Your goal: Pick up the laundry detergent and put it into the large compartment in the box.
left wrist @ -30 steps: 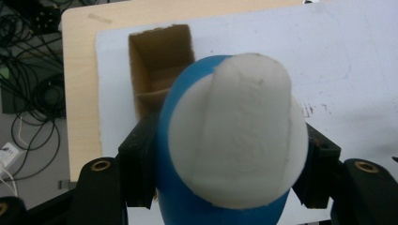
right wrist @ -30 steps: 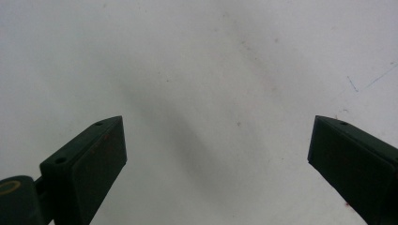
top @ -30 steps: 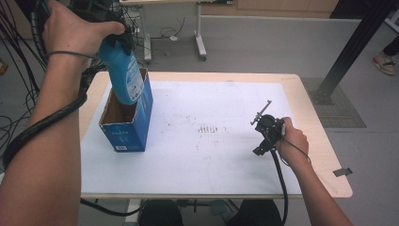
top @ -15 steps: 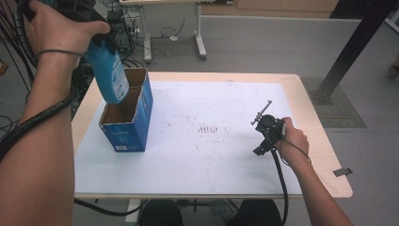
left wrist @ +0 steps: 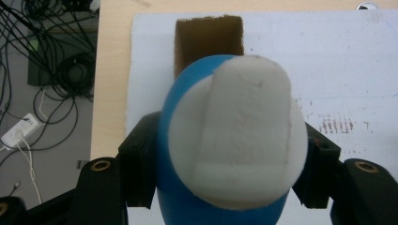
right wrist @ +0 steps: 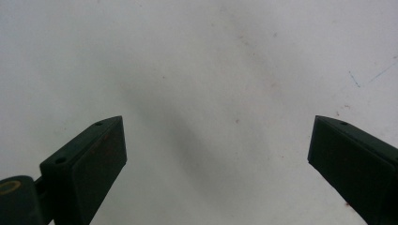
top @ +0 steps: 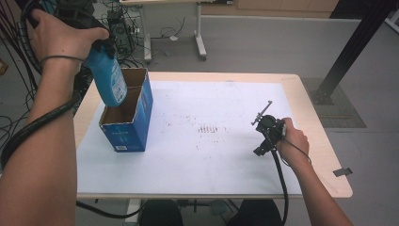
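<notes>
A blue bottle with a white label hangs bottom-down over the open blue cardboard box at the table's left. My left gripper is shut on the bottle's upper part, largely covered by the hand. In the left gripper view its black jaws press both sides of the bottle, whose white bottom faces the box's brown opening. My right gripper rests low over the white sheet at the right, held by the right hand. Its jaws stand wide open with nothing between them.
A white sheet covers most of the wooden table, with small dark marks near the middle. Cables lie on the floor at the left. A black post stands beyond the right corner.
The left hand has carried the bottle a little to the left and lower, closer to the box's opening. The right hand and its gripper have stayed put.
</notes>
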A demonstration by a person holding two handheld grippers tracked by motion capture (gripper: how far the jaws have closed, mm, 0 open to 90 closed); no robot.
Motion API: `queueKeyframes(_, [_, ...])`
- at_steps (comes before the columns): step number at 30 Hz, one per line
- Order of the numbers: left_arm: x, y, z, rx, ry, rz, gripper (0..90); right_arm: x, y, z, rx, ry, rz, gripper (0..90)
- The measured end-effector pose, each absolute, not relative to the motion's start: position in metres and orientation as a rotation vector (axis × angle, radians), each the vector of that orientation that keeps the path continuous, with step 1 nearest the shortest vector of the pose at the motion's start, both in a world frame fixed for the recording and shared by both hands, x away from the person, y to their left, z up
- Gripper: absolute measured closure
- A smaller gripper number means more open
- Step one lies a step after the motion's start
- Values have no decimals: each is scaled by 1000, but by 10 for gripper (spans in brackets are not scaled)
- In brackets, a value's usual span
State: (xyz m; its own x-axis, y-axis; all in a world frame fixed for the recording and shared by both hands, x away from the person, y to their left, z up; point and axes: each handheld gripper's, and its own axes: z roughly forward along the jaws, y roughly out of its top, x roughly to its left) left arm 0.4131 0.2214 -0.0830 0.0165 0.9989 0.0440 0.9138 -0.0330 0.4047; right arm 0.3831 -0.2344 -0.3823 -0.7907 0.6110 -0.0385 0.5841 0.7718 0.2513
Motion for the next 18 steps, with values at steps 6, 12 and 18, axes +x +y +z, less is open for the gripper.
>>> queueKeyframes(6, [415,222,-90,2036,1984,465,371,383,-233,-383,965,2845,343,44])
queueKeyframes(12, [417,224,-98,2027,1992,454,372,383,-232,-383,970,2848,345,44])
queueKeyframes(18, [420,224,-108,2035,1998,439,371,384,-233,-384,975,2847,340,44])
